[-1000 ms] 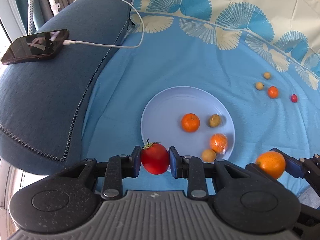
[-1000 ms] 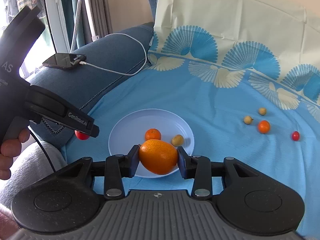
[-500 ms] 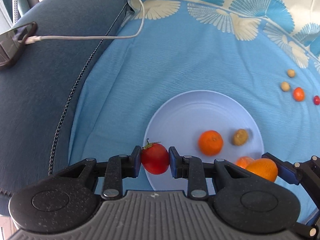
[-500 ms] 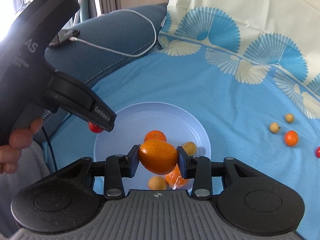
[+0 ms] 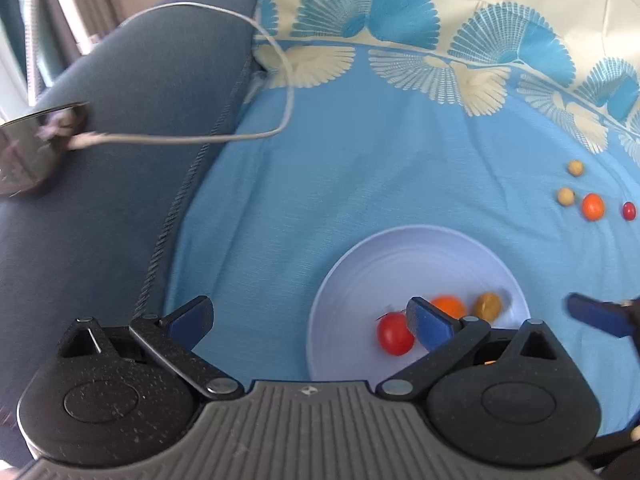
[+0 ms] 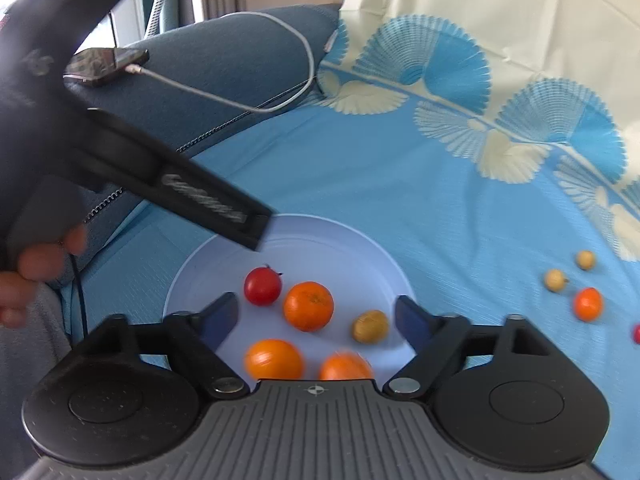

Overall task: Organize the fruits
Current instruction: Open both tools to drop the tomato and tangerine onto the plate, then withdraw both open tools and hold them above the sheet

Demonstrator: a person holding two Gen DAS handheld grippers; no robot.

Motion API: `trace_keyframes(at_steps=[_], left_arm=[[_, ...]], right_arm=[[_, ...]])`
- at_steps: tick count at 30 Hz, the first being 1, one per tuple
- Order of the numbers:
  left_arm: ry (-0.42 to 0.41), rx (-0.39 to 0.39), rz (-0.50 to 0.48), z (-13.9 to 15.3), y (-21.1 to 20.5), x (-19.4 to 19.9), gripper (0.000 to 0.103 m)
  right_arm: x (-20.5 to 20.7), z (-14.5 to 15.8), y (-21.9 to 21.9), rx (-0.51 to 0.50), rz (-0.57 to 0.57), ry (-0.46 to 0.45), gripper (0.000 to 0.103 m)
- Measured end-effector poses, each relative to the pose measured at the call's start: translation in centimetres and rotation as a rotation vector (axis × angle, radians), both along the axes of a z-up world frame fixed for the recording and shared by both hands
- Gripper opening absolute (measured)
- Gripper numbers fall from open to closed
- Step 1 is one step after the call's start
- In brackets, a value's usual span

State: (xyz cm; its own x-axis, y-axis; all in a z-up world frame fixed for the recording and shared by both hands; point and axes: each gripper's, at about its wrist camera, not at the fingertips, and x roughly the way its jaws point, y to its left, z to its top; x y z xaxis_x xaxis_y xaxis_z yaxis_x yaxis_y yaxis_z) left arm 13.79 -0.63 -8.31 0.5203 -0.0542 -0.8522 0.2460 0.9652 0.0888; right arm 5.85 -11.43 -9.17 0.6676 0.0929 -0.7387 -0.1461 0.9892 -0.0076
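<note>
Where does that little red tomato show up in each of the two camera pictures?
Left wrist view: the red tomato lies on the pale plate, low and right of centre, beside the right jaw.
Right wrist view: the same tomato sits left of centre on the plate, just left of an orange.
Shared landmark: the plate, with that orange next to the tomato.

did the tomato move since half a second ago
Yes. The tomato has left the left tool, which is now open, and lies on the plate beside an orange.
</note>
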Motion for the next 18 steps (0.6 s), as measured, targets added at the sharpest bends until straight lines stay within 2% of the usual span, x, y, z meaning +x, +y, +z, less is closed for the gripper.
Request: trace_keyframes(at_steps=[2, 9, 18], left_arm=[[0.013, 0.008, 0.024, 0.6, 1.0, -1.7, 0.102], [0.059, 0.000, 0.096, 2.7, 4.1, -8.0, 0.103], [-0.040, -0.024, 0.117, 6.4, 5.1, -14.7, 0.103]], right_arm=[[-1.3, 0.9, -0.5, 0.013, -0.029, 0.014, 0.097], [-7.2, 3.8, -0.9, 0.049, -0.102, 0.057, 0.100], [-13.8, 7.6, 0.4, 0.019, -0.119, -0.078, 0.102]])
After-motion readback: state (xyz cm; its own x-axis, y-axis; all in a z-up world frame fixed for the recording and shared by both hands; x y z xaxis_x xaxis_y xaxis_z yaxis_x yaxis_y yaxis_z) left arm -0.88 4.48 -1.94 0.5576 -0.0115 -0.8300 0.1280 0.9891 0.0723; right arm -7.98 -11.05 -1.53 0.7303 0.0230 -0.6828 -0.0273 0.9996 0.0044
